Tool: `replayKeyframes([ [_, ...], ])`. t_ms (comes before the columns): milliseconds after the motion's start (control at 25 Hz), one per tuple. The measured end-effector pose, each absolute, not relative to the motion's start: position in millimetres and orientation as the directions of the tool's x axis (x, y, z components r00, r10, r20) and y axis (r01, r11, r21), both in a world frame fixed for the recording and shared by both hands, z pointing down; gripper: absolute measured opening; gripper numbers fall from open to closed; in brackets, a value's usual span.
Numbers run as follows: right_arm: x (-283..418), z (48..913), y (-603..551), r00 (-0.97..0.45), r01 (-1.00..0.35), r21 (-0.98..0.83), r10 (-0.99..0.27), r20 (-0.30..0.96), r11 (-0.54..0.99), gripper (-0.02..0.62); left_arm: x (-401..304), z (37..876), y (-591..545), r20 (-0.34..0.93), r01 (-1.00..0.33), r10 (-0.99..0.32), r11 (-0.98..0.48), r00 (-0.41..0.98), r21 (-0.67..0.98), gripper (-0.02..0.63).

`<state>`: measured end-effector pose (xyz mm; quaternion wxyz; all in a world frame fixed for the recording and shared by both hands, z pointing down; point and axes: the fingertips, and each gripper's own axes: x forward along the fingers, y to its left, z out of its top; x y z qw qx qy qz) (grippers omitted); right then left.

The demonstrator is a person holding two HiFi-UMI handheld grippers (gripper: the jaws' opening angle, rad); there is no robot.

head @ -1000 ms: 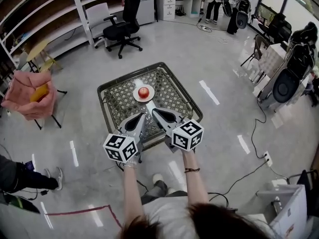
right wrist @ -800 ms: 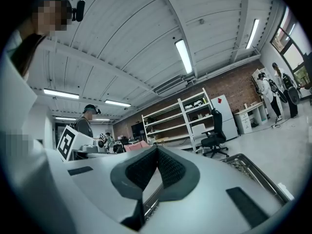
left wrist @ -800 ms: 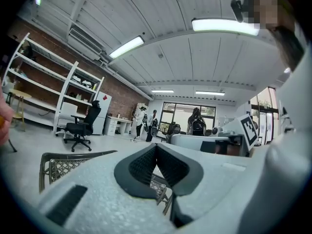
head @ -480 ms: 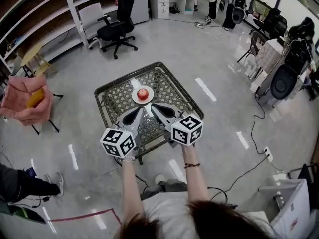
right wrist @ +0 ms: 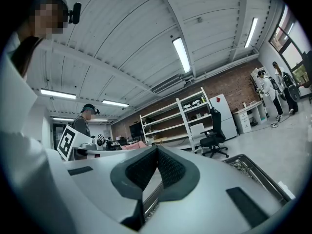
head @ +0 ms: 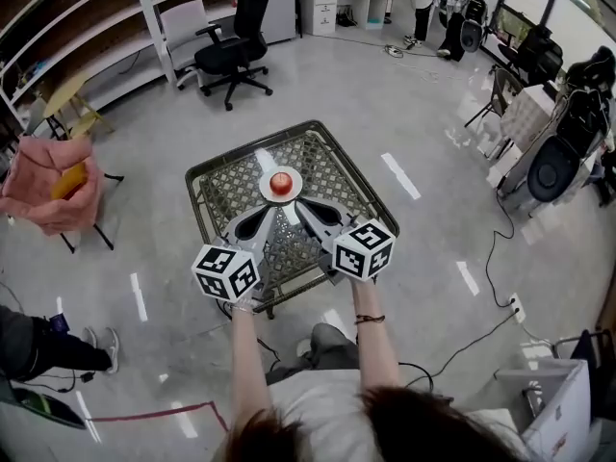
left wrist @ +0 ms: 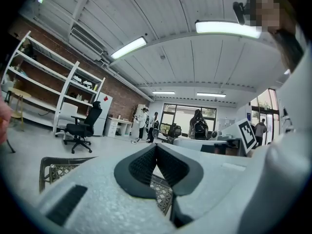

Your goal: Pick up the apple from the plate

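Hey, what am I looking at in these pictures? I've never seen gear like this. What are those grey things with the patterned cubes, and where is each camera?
There is no robot: a person holds a hand-worked gripper in each hand, the left gripper and the right gripper. The patterned cubes are part of them. The picture from above comes from a camera on the person's head; the other two come from cameras riding on each gripper, looking along its fingers. In front stands a mesh-topped table with a white plate carrying a red apple. Both grippers' fingers are shut with nothing between them, so nothing is held; they point toward the apple.
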<state>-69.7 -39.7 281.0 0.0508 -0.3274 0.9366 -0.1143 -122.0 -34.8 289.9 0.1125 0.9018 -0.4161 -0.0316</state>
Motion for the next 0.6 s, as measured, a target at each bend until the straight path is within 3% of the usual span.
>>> replayKeyframes([
  [600, -67, 300, -111, -0.820, -0.547, -0.299, -0.572, 0.005, 0.782, 0.009, -116, 312, -99, 0.090, -0.776, -0.785, -0.576, 0.613, 0.259, 0.011],
])
